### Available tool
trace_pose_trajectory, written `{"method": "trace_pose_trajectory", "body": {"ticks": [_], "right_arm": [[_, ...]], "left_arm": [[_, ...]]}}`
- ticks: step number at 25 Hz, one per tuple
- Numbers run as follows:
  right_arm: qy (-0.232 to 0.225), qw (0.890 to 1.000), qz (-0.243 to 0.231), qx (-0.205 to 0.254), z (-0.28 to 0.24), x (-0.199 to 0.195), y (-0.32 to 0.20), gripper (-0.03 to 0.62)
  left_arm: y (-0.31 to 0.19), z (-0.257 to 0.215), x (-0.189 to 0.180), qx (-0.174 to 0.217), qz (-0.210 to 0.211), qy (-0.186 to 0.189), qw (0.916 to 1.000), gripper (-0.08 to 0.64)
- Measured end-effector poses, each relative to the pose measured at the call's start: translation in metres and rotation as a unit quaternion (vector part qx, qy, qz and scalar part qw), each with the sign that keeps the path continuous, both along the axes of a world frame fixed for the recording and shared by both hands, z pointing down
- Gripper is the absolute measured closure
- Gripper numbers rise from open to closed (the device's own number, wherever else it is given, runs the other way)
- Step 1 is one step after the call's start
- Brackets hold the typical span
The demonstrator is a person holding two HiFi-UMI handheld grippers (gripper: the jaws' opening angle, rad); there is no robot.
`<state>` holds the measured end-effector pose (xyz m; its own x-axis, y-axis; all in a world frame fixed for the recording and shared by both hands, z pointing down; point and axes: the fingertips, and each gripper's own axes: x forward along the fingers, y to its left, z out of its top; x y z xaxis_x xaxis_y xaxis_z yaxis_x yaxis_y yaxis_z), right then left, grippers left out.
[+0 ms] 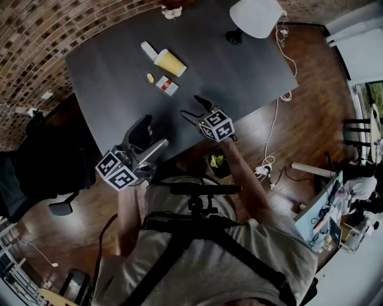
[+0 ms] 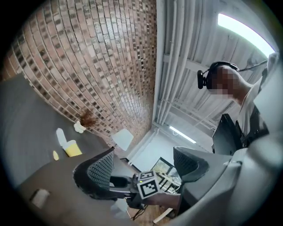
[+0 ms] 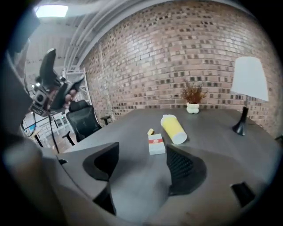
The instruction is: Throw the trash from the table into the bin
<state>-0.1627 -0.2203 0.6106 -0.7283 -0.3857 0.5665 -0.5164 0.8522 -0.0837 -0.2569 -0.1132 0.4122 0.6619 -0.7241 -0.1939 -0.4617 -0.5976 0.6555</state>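
Standing at the near edge of the dark surface [image 1: 119, 89], the person holds both grippers out over it, neither one carrying anything. The left gripper [image 1: 148, 138] has its fingers spread wide and released; in the left gripper view only the brick wall, the ceiling and the other gripper's marker cube show beyond the gap. The right gripper [image 1: 196, 109] is tipped down toward the surface, fingers likewise parted with nothing between them but bare tabletop. The trash lies untouched farther along the surface, well ahead of both grippers: a yellow cup [image 1: 170, 62] on its side, a flat white box with a red band [image 1: 167, 85] just beside it, a small yellow scrap [image 1: 150, 77] near the box, and a small white piece [image 1: 148, 50] touching the cup's far end. A white lamp [image 1: 256, 17] and a small potted plant [image 1: 172, 9] stand at the far edge.
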Motion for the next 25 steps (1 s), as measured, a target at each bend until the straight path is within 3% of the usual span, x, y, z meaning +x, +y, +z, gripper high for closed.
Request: {"method": "trace_pose_trajectory", "body": {"ticks": [5, 10, 12, 13, 16, 19, 23, 25], "right_arm": [[0.12, 0.993, -0.02, -0.005, 0.078, -0.062, -0.069, 0.21], [0.168, 0.985, -0.017, -0.045, 0.125, -0.081, -0.086, 0.19], [0.167, 0.985, -0.013, -0.051, 0.125, -0.08, -0.086, 0.308], [0.166, 0.985, -0.01, -0.053, 0.124, -0.078, -0.084, 0.319], [0.13, 0.989, 0.009, -0.063, 0.111, -0.064, -0.066, 0.321], [0.045, 0.995, 0.072, -0.061, 0.072, -0.023, -0.038, 0.321], [-0.033, 0.987, 0.148, -0.047, 0.019, 0.059, 0.023, 0.321], [-0.068, 0.975, 0.204, -0.047, 0.005, 0.104, 0.065, 0.321]], "left_arm": [[0.006, 0.011, -0.063, -0.017, -0.054, 0.0, 0.9984, 0.153], [0.015, 0.018, -0.098, -0.031, -0.079, 0.003, 0.9964, 0.153], [0.014, 0.021, -0.104, -0.032, -0.079, 0.005, 0.9963, 0.153], [0.012, 0.022, -0.106, -0.032, -0.077, 0.005, 0.9965, 0.153], [0.003, 0.027, -0.101, -0.031, -0.058, 0.008, 0.9978, 0.153], [-0.019, 0.033, -0.071, -0.021, 0.008, 0.018, 0.9996, 0.153], [-0.04, 0.033, -0.014, -0.03, 0.091, 0.016, 0.9953, 0.153], [-0.034, 0.021, 0.012, -0.037, 0.123, -0.004, 0.9917, 0.153]]}}
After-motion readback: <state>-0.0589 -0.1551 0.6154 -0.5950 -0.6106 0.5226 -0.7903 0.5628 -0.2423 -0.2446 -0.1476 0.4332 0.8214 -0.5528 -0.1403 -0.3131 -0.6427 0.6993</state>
